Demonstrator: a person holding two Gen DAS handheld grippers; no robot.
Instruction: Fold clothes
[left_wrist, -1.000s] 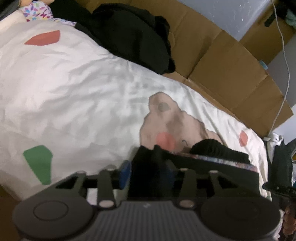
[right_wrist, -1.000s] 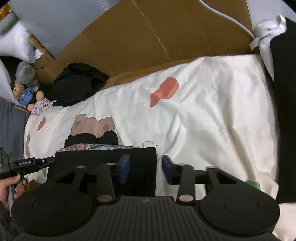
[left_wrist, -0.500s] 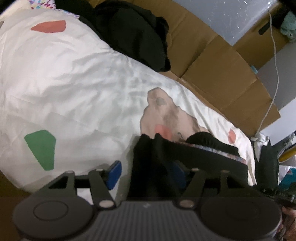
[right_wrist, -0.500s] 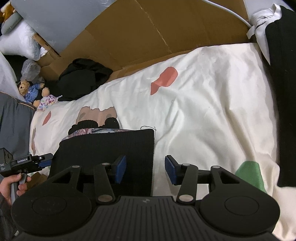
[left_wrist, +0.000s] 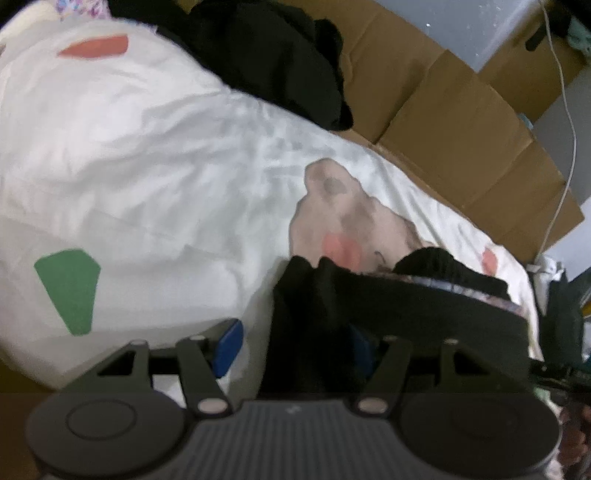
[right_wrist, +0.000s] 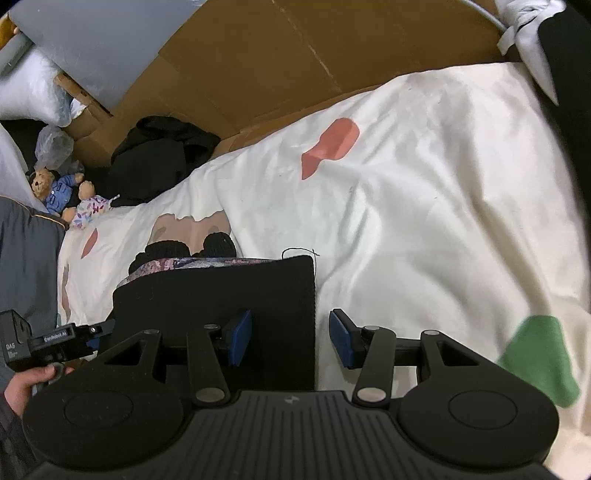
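Note:
A folded black garment (right_wrist: 207, 295) with a patterned band along its far edge lies on the white bed sheet (right_wrist: 424, 206). My right gripper (right_wrist: 290, 339) is open just above the garment's right edge, one blue pad over the cloth and the other over the sheet. The garment's left edge (left_wrist: 306, 314) stands bunched between the jaws of my left gripper (left_wrist: 295, 345). Those jaws are opening. The left pad is clear of the cloth and the right pad is half hidden behind it. In the right wrist view a hand holds the left gripper (right_wrist: 74, 336) at the garment's left end.
A heap of black clothes (left_wrist: 266, 55) lies at the sheet's far edge against flattened cardboard (left_wrist: 461, 122). Two teddy bears (right_wrist: 62, 195) sit at the far left. A dark garment (right_wrist: 569, 74) hangs along the right edge. A white cable (left_wrist: 569, 129) runs down the cardboard.
My left gripper's jaws have spread apart and let go of the garment's bunched edge. The right gripper has sunk closer to the garment, with its jaws slightly wider.

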